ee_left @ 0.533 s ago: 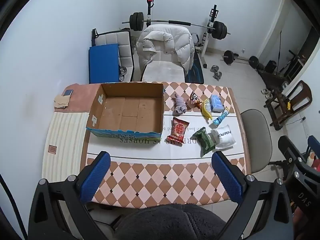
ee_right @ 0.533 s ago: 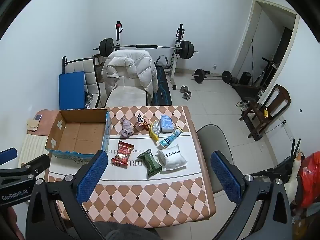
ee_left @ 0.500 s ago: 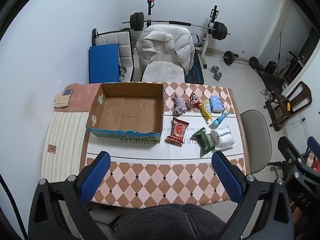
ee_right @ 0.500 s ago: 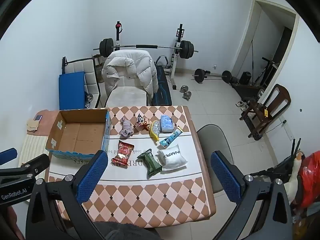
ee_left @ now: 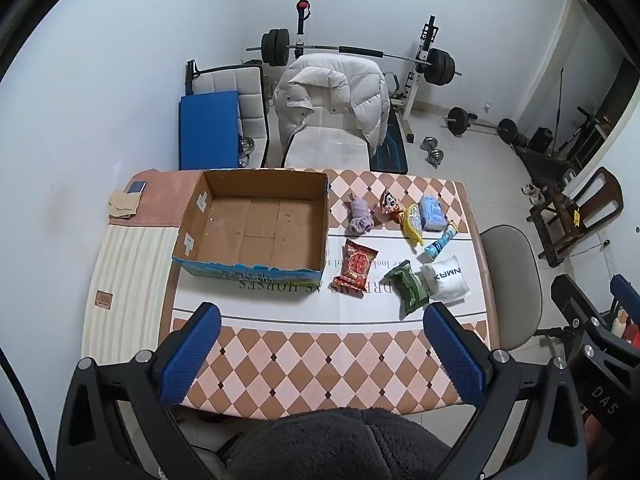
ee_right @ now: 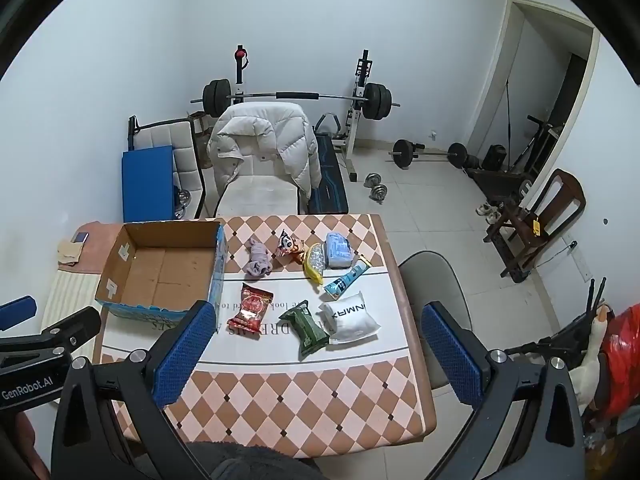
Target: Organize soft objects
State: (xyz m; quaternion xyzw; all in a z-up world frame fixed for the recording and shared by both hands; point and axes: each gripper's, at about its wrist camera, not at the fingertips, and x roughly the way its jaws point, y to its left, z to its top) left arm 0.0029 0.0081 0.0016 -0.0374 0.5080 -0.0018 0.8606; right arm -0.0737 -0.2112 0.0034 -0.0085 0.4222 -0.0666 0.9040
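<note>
Nothing on the table has shifted over the last half second: the cardboard box sits as it did, bare inside, and every soft item lies where it lay, so the sorting is judged not yet begun and all of it remains to do. The box occupies the table's left half, its open top facing up, with the items spread to its right, none touching it. Both tongs hang high above the near edge with jaws spread wide and nothing between them: the left gripper faces the box and the packets, the right gripper looks down from further right. Counted, there is one box and eight soft things. By size: one white pillow pack near the right edge, one green pouch touching it on its left, one red snack bag just beside the box's near right corner, one grey cloth bundle further back, one pale blue tissue pack, one yellow-edged packet against it, one cartoon snack bag, and one slim blue tube.
</note>
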